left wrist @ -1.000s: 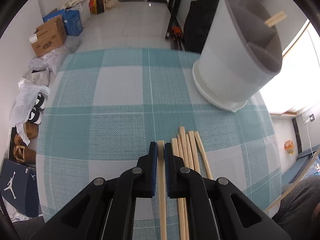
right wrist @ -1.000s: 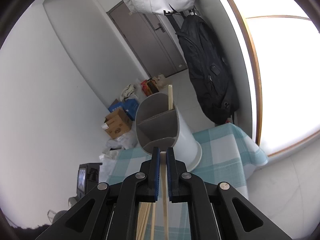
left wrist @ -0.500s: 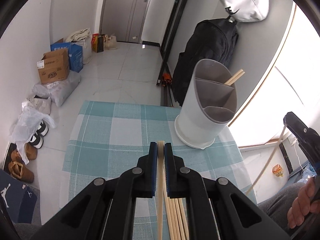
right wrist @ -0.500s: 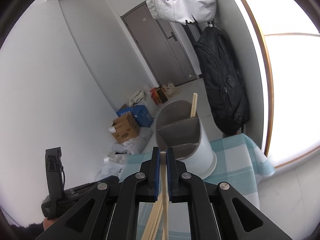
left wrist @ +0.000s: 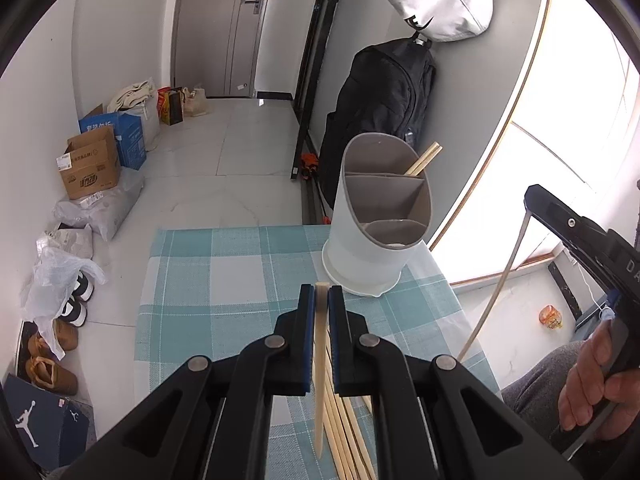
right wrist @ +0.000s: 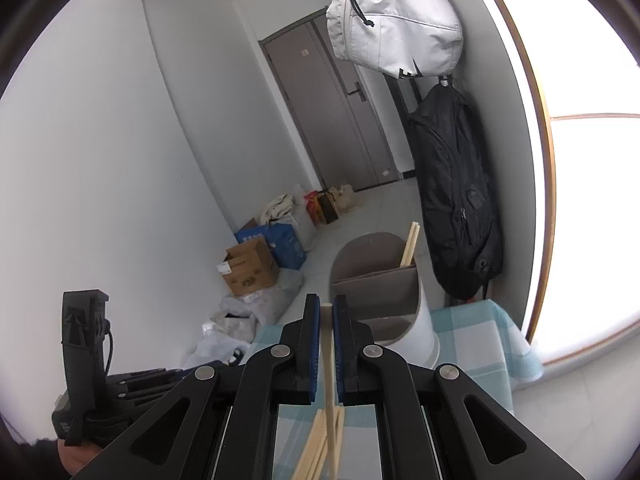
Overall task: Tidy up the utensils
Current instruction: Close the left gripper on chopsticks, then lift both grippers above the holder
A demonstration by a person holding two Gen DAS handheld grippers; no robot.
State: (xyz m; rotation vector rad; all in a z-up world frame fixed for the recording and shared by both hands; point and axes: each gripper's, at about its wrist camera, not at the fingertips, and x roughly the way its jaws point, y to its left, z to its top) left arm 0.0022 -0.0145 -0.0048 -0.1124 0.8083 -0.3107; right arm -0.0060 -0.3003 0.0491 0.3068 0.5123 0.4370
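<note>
Both grippers, the left gripper (left wrist: 321,295) and the right gripper (right wrist: 326,307), had each lifted a clamped chopstick (left wrist: 320,364) off the checked cloth (left wrist: 224,280), leaving the loose chopsticks (left wrist: 348,432) behind and the divided holder (left wrist: 380,216) ahead as the likely destination.

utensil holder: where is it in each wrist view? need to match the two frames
Left wrist: utensil holder right of centre, standing on the far right part of the checked cloth, chopsticks in its back compartment.
Right wrist: utensil holder just right of centre, partly behind the right hand-held gripper.
Shared landmark: black backpack hanging behind the holder in both.
</note>
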